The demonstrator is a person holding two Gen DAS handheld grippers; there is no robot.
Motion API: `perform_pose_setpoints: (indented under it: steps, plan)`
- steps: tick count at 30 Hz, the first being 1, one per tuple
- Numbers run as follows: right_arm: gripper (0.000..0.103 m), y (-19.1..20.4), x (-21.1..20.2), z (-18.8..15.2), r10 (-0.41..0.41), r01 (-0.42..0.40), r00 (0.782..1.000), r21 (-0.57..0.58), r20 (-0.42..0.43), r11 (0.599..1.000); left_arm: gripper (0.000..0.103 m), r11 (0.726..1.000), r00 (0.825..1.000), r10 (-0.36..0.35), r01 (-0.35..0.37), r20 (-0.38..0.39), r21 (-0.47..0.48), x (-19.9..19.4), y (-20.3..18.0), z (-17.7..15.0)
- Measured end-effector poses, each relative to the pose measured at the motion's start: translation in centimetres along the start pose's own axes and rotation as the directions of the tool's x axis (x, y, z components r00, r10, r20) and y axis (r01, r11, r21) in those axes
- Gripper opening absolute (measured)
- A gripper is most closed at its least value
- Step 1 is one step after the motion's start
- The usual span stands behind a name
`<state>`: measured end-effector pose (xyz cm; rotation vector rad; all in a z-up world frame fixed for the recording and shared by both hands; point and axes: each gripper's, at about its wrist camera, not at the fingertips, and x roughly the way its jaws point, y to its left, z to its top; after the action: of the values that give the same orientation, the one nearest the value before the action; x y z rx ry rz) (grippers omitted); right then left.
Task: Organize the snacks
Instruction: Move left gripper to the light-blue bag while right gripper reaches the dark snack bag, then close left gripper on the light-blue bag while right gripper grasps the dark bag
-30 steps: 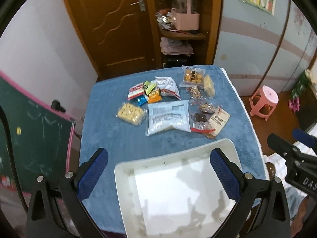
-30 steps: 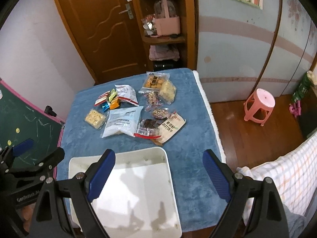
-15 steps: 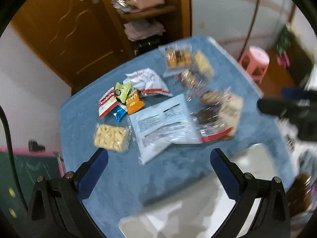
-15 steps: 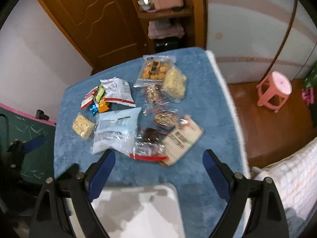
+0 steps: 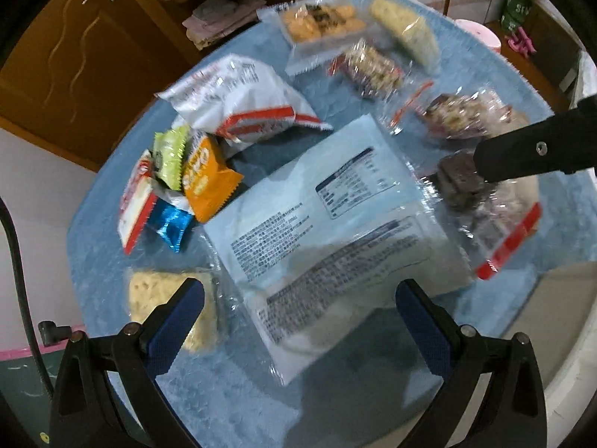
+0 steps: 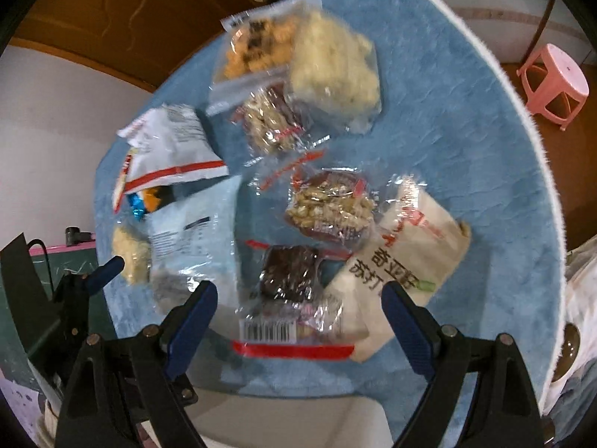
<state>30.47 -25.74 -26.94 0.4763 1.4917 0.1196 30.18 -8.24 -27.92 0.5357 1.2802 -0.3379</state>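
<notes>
While both grippers' jaws stood apart, the left gripper [image 5: 298, 308] should have squarely straddled the pale blue packet [image 5: 328, 220] at twelve o'clock.

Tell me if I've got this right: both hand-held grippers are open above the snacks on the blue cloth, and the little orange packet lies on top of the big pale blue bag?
Not quite. In the left wrist view the orange packet lies beside the pale blue bag, at its left corner, not on top. The rest holds: both the left hand-held gripper and the right hand-held gripper are open above the snacks on the blue cloth.
</notes>
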Motion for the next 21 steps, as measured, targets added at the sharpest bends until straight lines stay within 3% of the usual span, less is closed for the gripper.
perform_pose_setpoints:
  steps: [6, 12, 14, 15, 16, 17, 21]
  plan:
    - [0.086, 2.4, 1.7, 0.2, -0.031, 0.031, 1.000, -0.079, 0.002, 0.996, 0.103, 0.992, 0.996, -0.086, 0.086, 0.002, -0.088, 1.9, 1.5, -0.7]
    - [0.082, 5.3, 3.4, -0.5, -0.102, 0.099, 0.995, -0.206, -0.001, 0.974, 0.103, 0.947, 0.973, -0.232, 0.223, -0.009, -0.232, 3.5, 4.0, -1.9]
    - [0.074, 5.9, 3.8, -1.0, -0.132, 0.132, 0.991, -0.241, 0.016, 0.961, 0.103, 0.929, 0.963, -0.270, 0.257, -0.015, -0.265, 4.0, 4.7, -2.4]
    - [0.065, 6.0, 3.7, -1.3, -0.143, 0.144, 0.989, -0.259, 0.023, 0.955, 0.103, 0.922, 0.958, -0.286, 0.270, -0.017, -0.277, 4.4, 5.0, -2.6]
    - [0.049, 5.9, 3.8, -1.5, -0.109, 0.105, 0.994, -0.264, -0.003, 0.959, 0.103, 0.917, 0.955, -0.296, 0.278, -0.022, -0.286, 4.7, 5.1, -2.7]
    - [0.046, 5.5, 3.9, -1.6, -0.067, 0.058, 0.997, -0.251, -0.027, 0.966, 0.103, 0.915, 0.952, -0.303, 0.281, -0.032, -0.289, 4.9, 5.4, -2.9]
    - [0.040, 4.8, 3.6, -2.4, -0.041, 0.033, 0.999, -0.272, -0.026, 0.962, 0.103, 0.917, 0.951, -0.306, 0.281, -0.047, -0.284, 5.7, 4.6, -2.2]
